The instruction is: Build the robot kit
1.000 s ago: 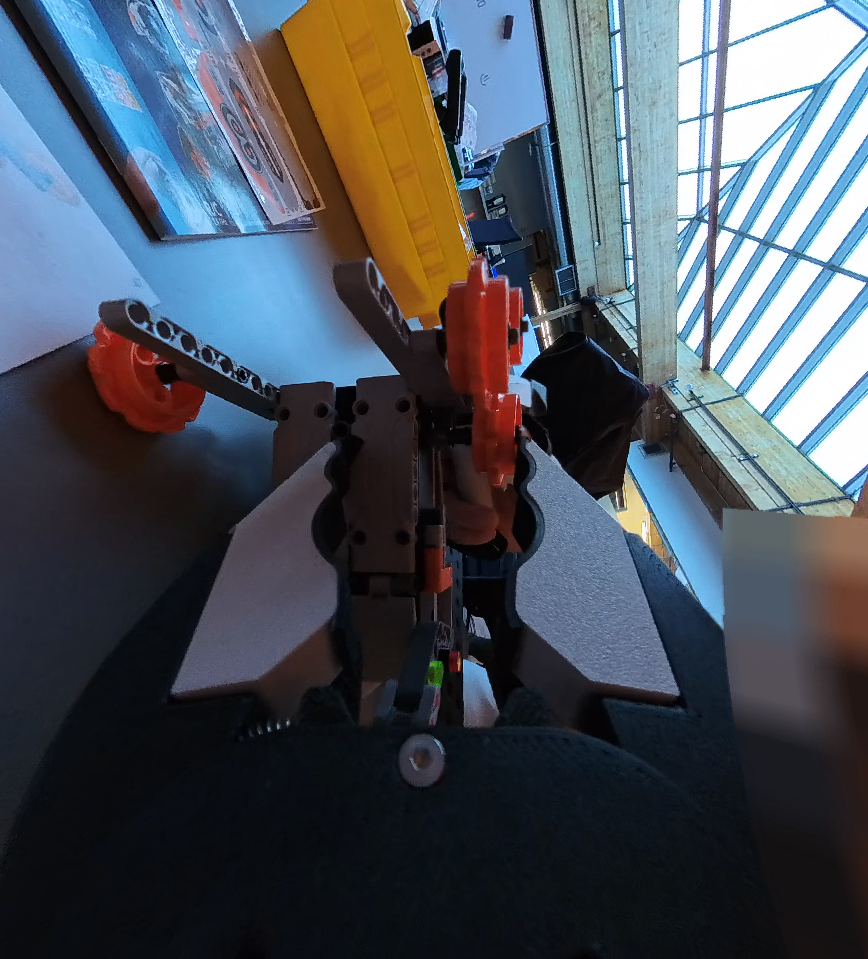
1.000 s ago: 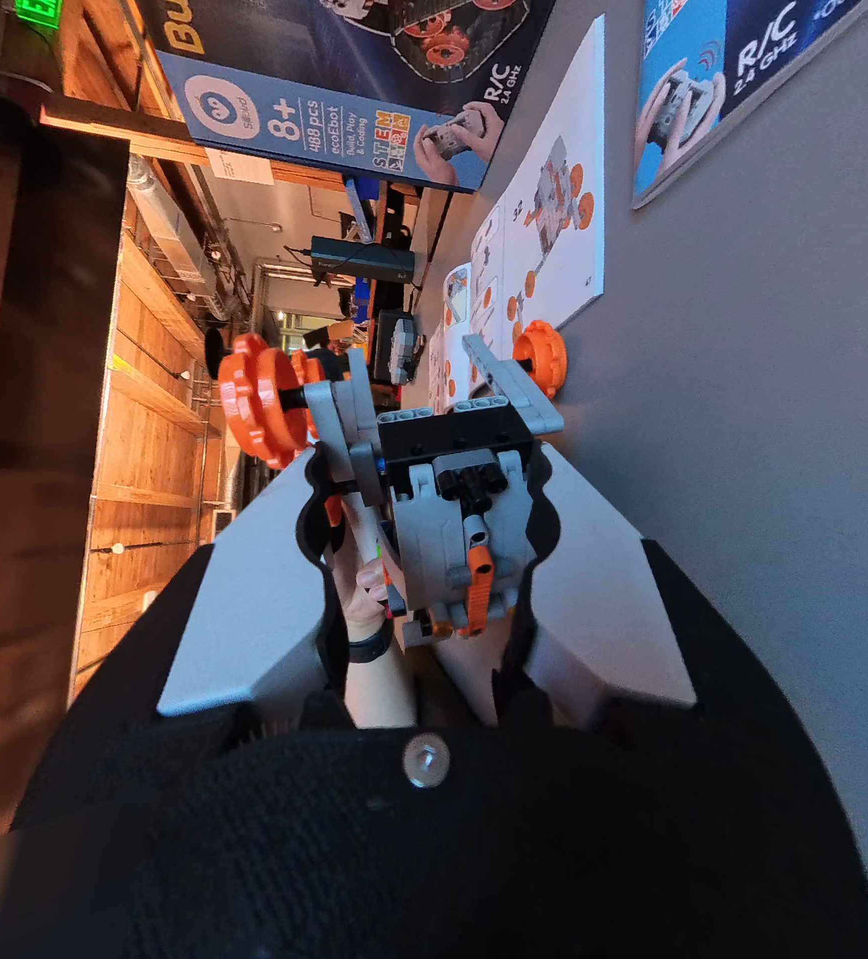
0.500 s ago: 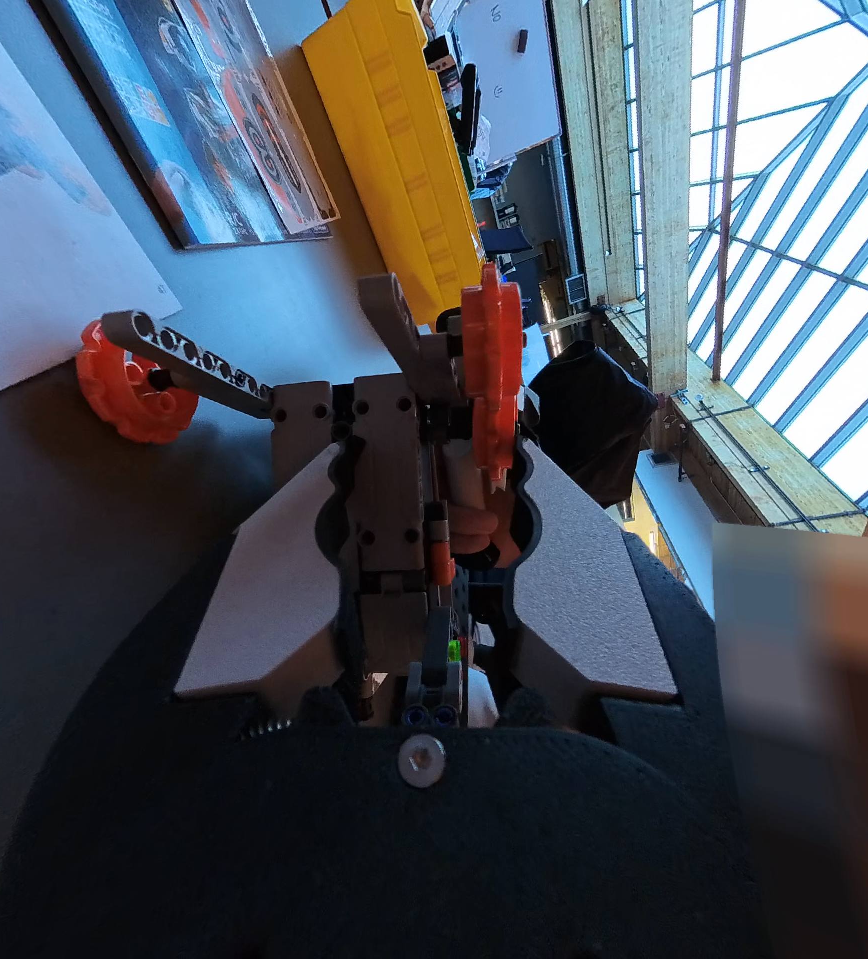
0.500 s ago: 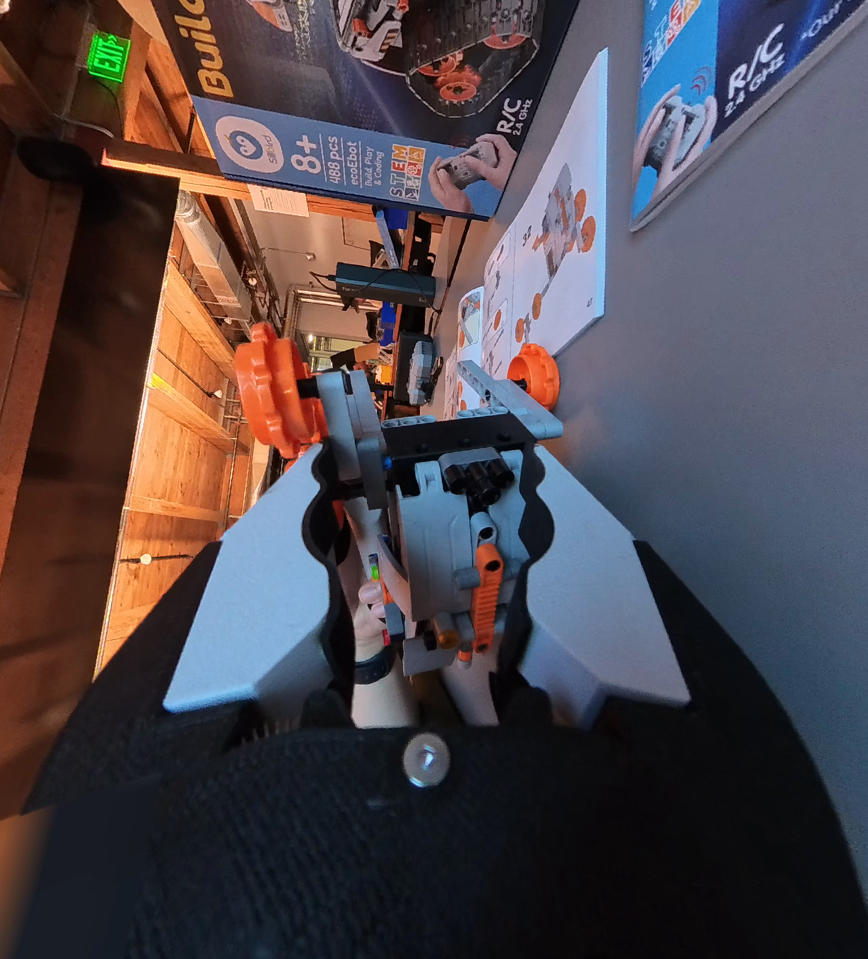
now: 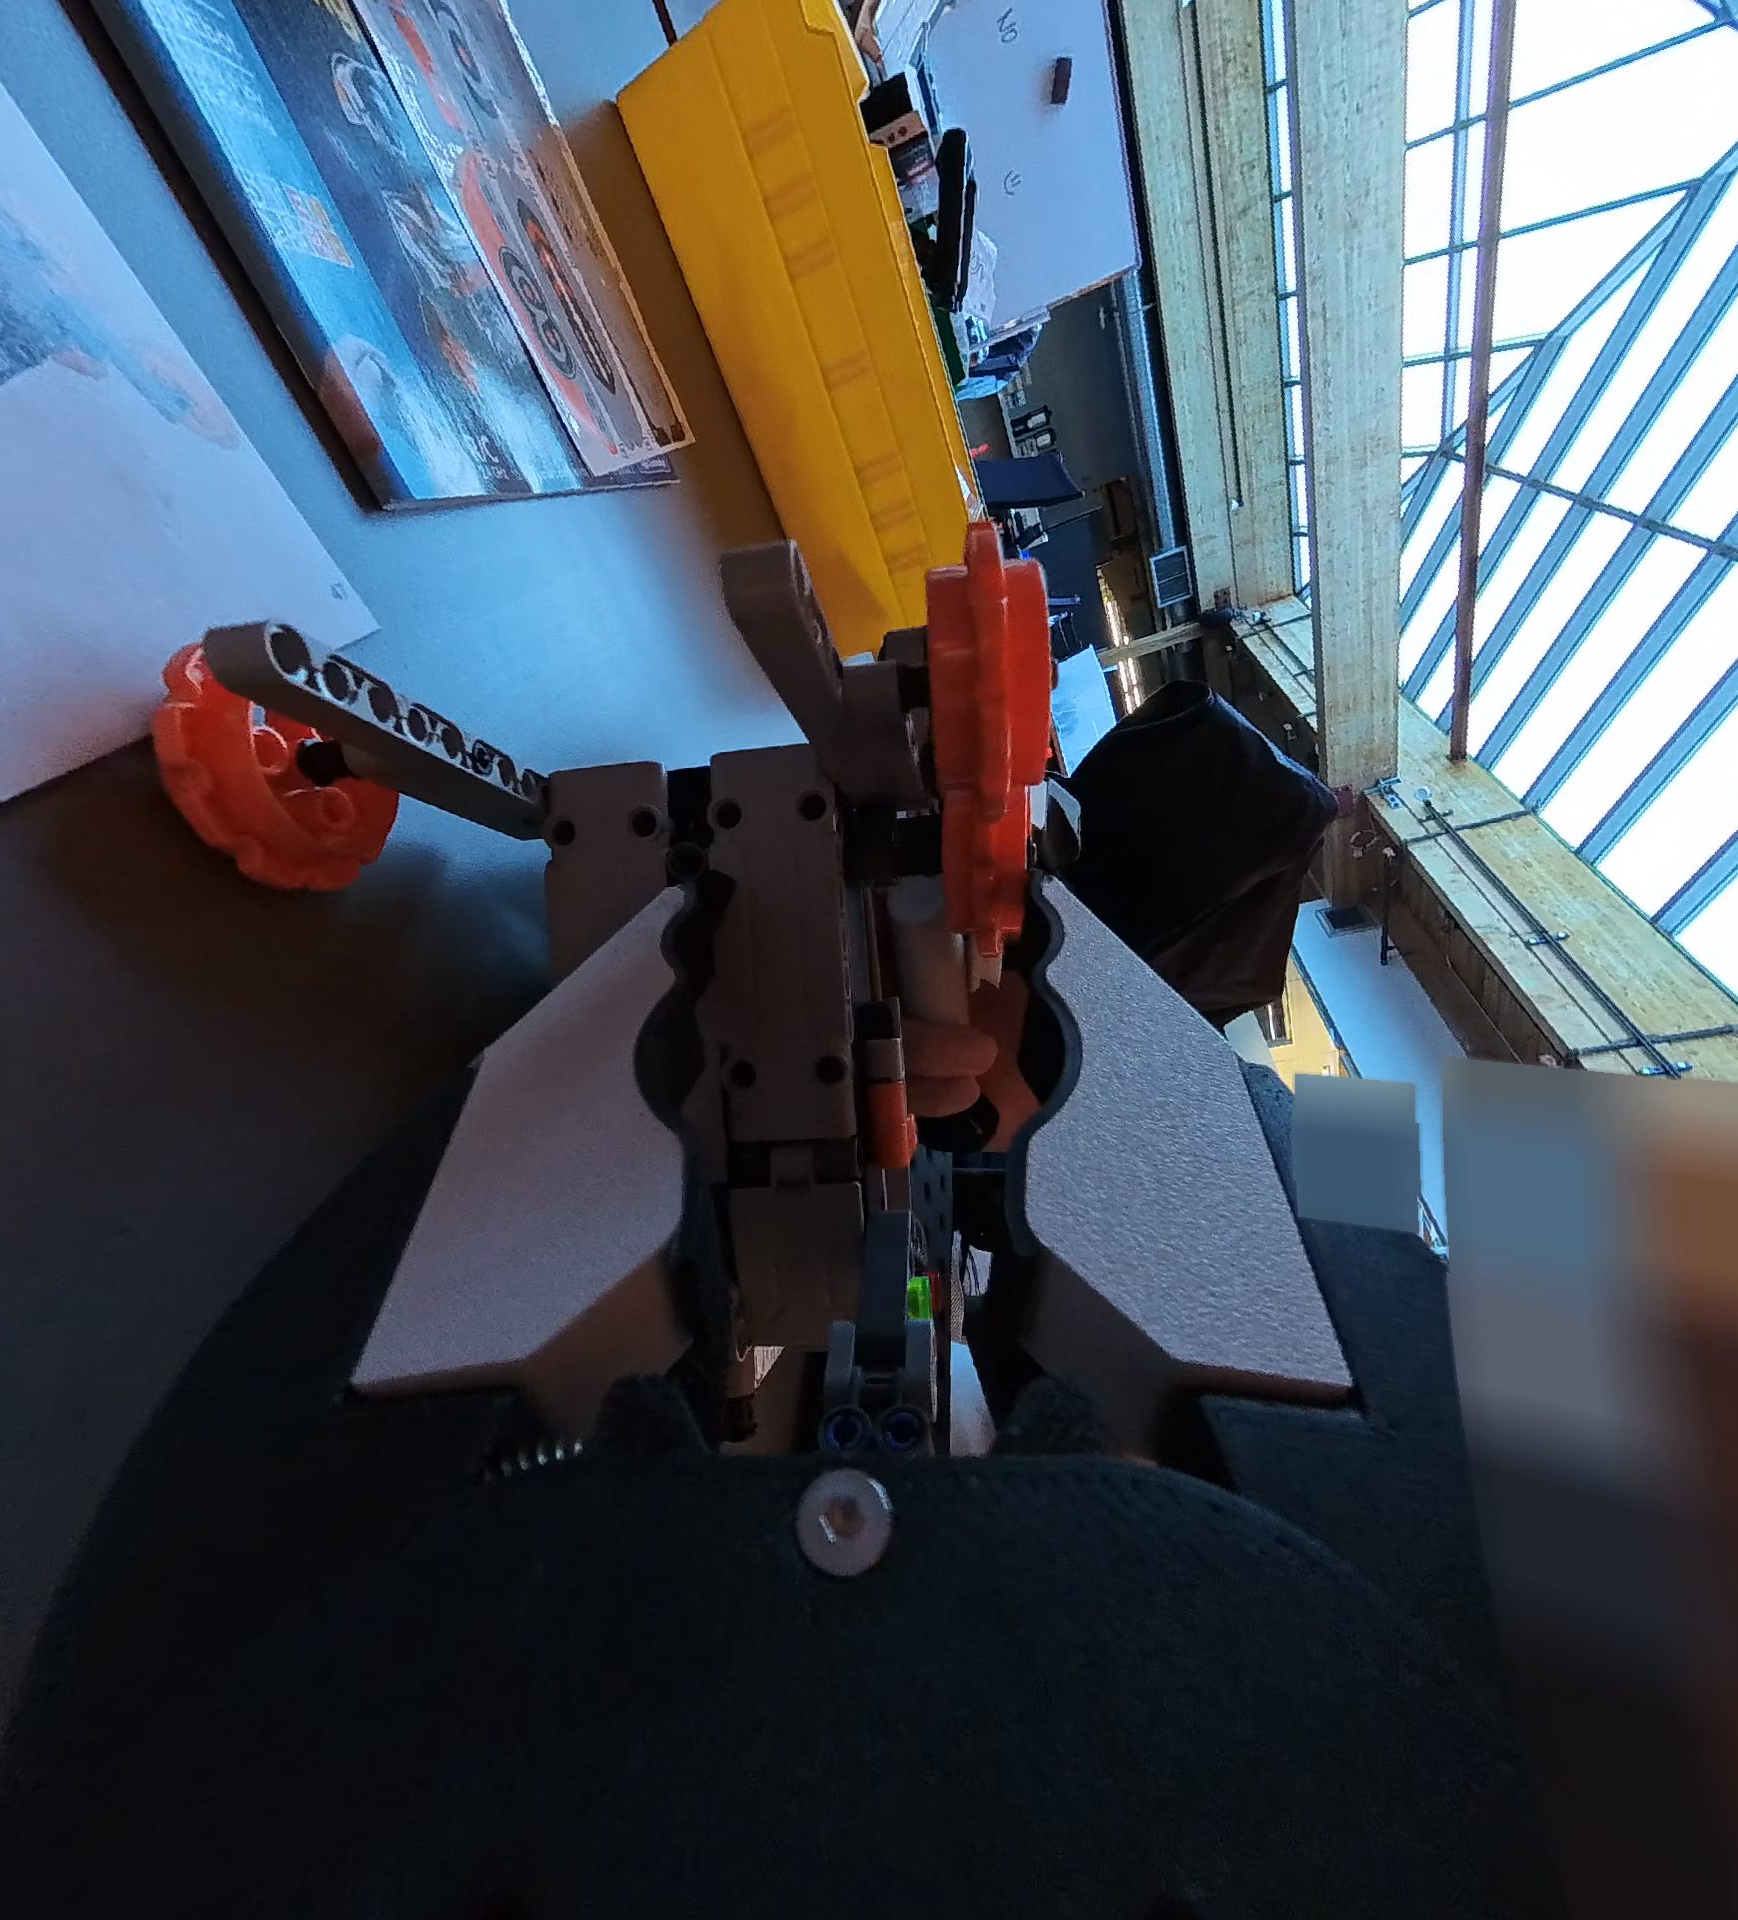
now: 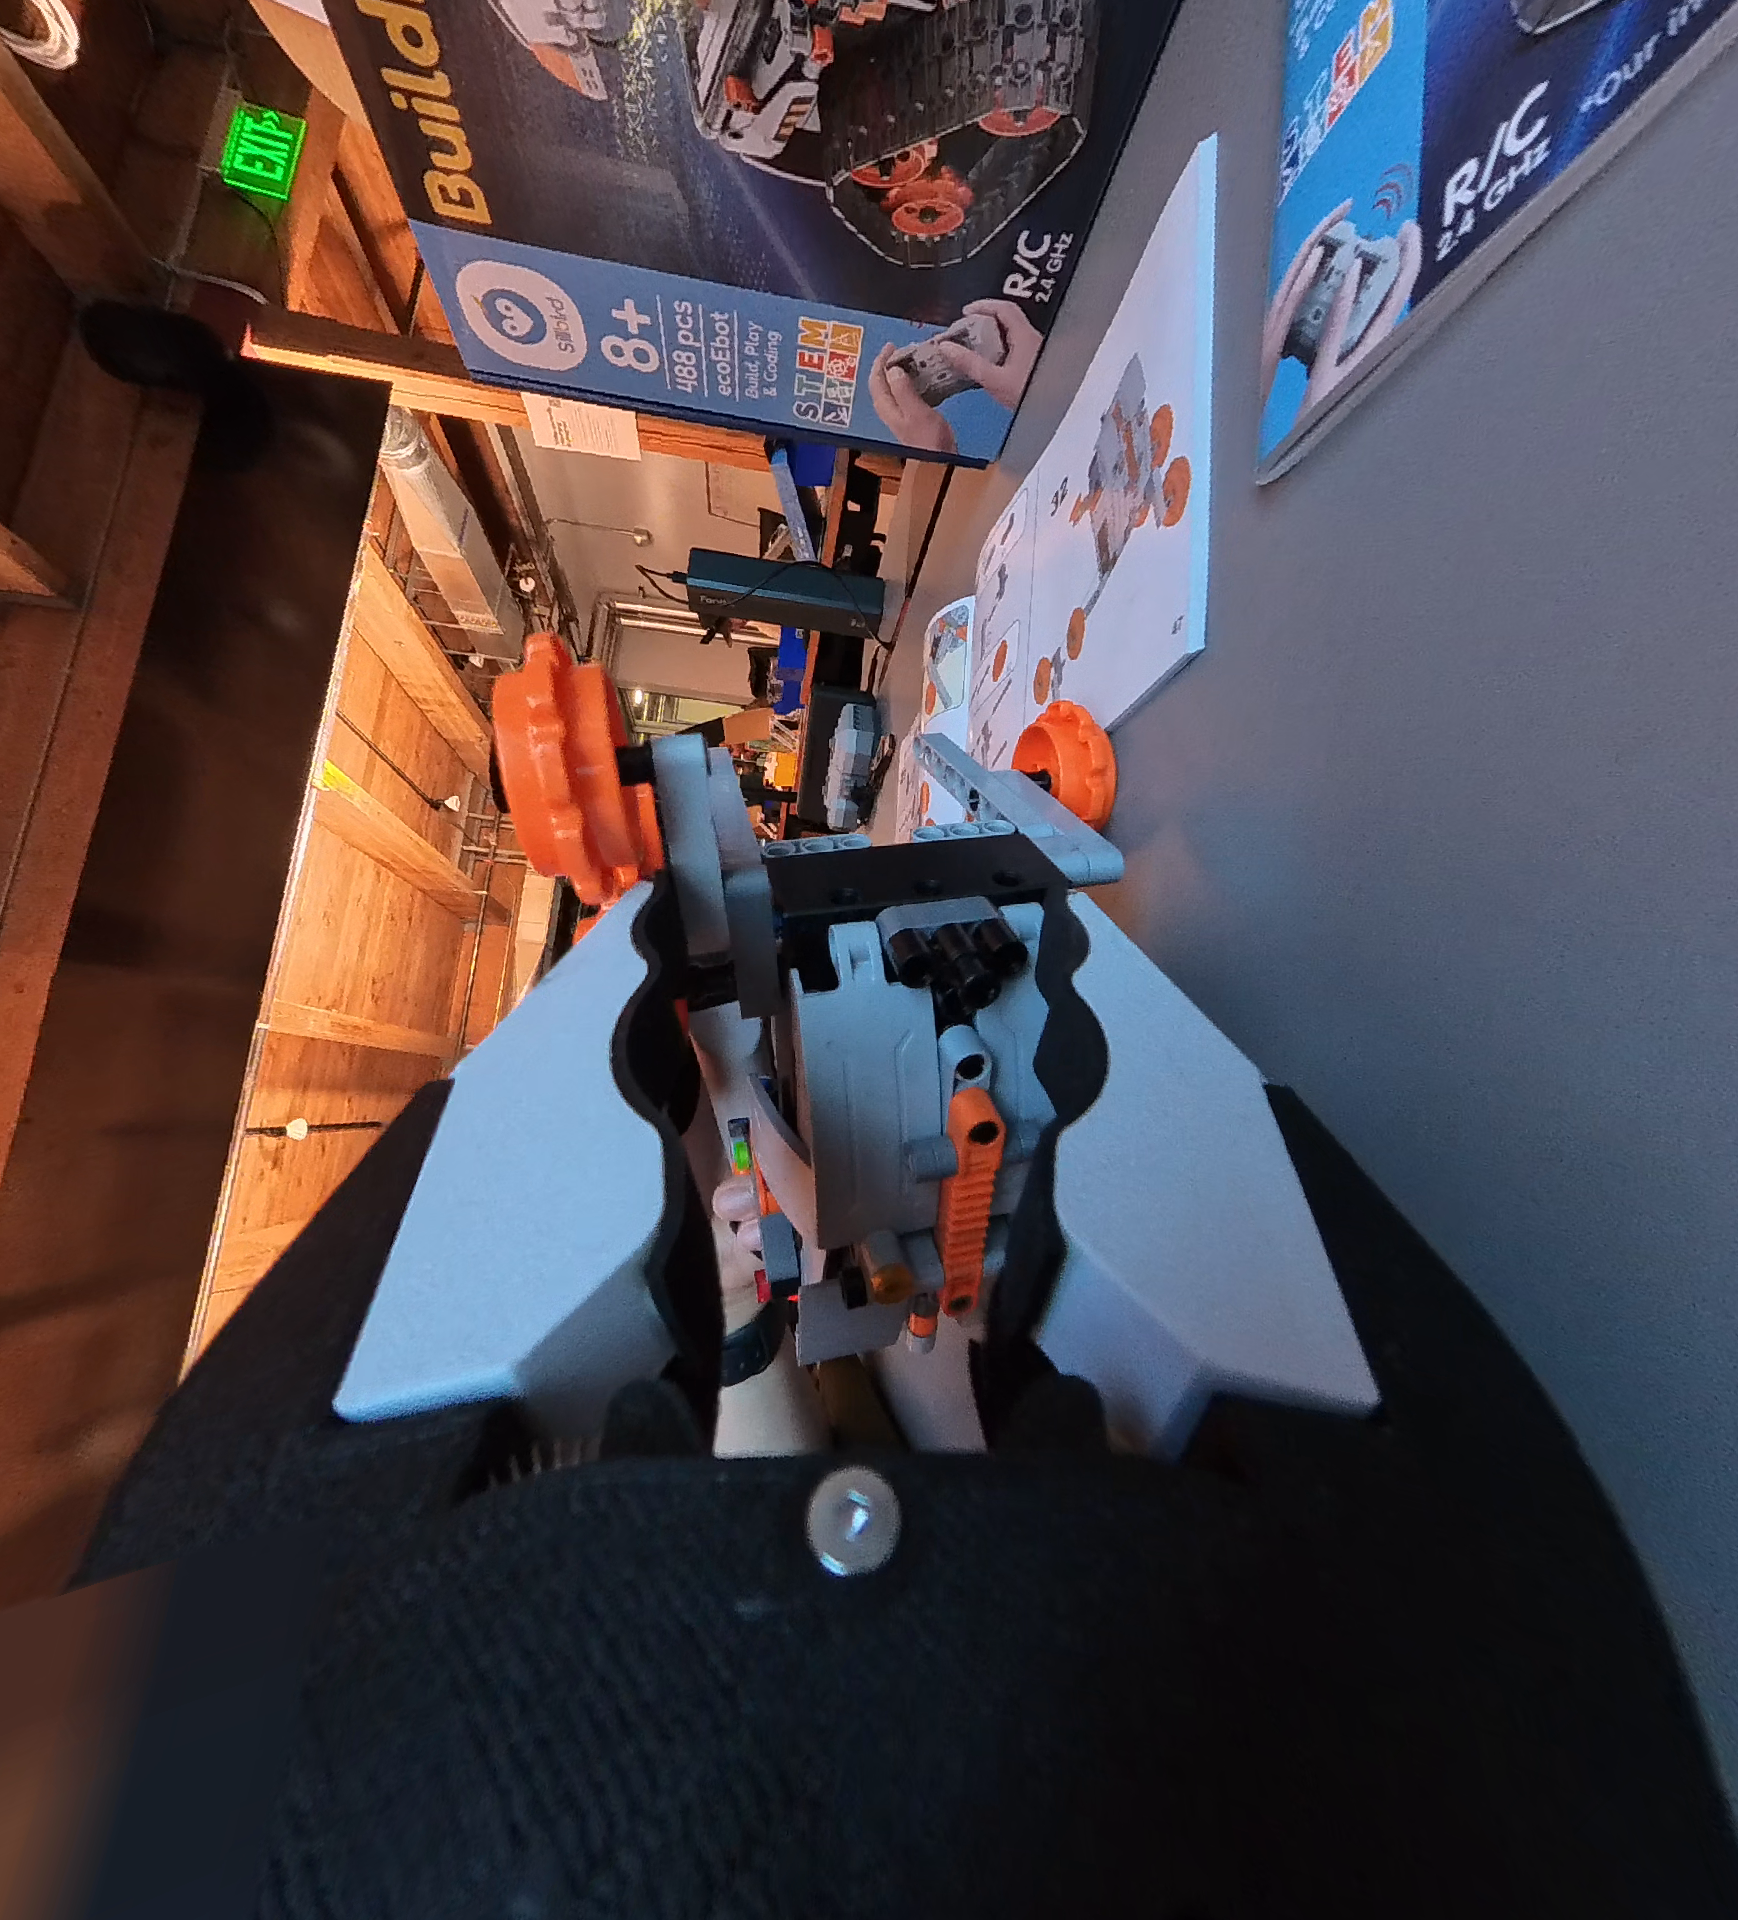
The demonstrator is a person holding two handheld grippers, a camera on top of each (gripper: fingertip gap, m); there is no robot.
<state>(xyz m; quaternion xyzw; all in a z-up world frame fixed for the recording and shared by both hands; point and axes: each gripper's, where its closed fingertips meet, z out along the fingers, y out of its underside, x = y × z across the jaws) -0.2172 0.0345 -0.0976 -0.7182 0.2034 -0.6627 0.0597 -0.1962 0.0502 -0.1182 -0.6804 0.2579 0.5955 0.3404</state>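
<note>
Both tongs clamp one grey brick model (image 5: pixel 782 997): left tongs (image 5: pixel 849 935), right tongs (image 6: pixel 860 956). Orange wheel (image 5: pixel 273 779) ahead touches the worktop (image 5: pixel 117 1091). Risk: opposed pulls pop beams apart.

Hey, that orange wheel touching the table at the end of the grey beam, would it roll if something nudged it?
The orange wheel is round with a knobbly rim, so it would probably roll bumpily. It sits on an axle at the end of the grey beam, so likely it only spins or drags the brick model along.
</note>
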